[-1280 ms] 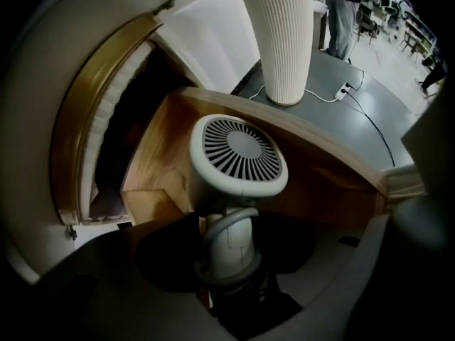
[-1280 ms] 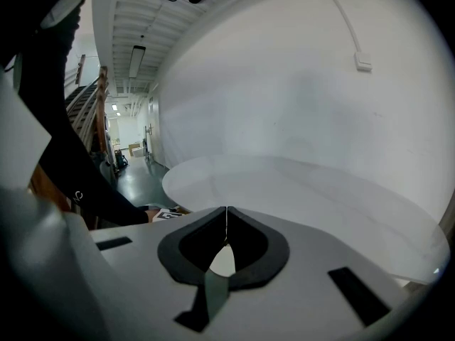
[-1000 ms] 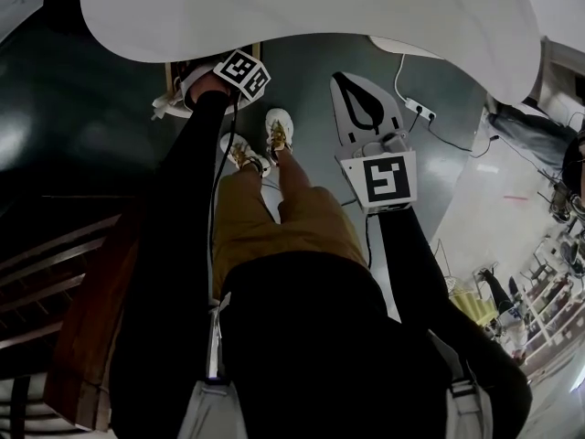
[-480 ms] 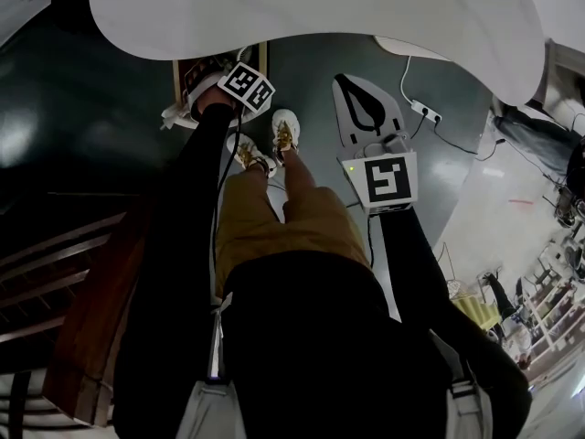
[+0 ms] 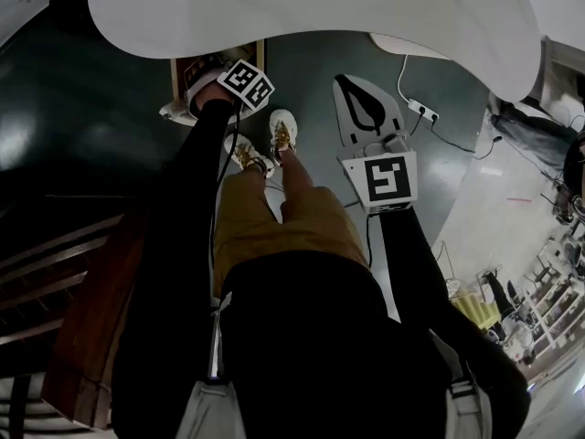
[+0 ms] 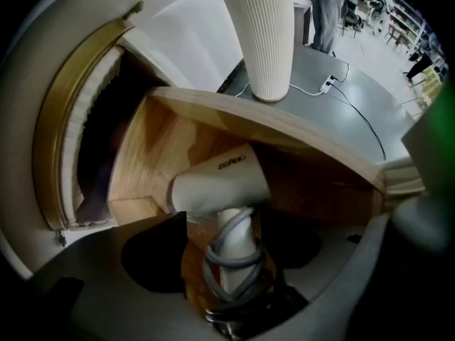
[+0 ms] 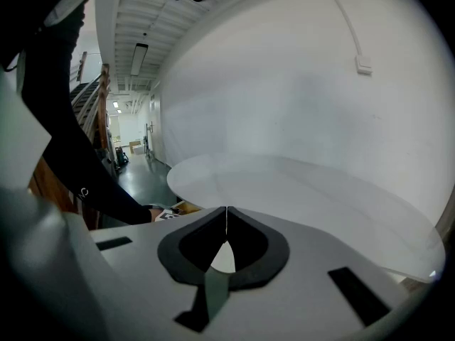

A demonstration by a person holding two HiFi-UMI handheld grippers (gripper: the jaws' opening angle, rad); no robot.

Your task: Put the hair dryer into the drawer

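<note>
The white hair dryer point(image 6: 220, 183), its grey cord wound round the handle, lies inside the open wooden drawer point(image 6: 146, 155). My left gripper point(image 6: 227, 222) points steeply down into the drawer with its jaws opening. The dryer's handle stands between the dark pads point(image 6: 153, 261), and a gap shows on each side. In the head view its marker cube point(image 5: 245, 80) sits over the drawer point(image 5: 187, 67). My right gripper point(image 7: 226, 212) is shut on nothing, held above the floor beside the table point(image 7: 298, 190).
A white round table point(image 5: 302, 7) on a ribbed pedestal point(image 6: 263, 34) overhangs the drawer. A power strip point(image 5: 420, 110) and its cable lie on the grey floor. My shoes point(image 5: 279, 131) stand by the drawer. Wooden stairs point(image 5: 55, 273) are at left.
My left hand has shifted a little over the drawer. The right gripper has kept still.
</note>
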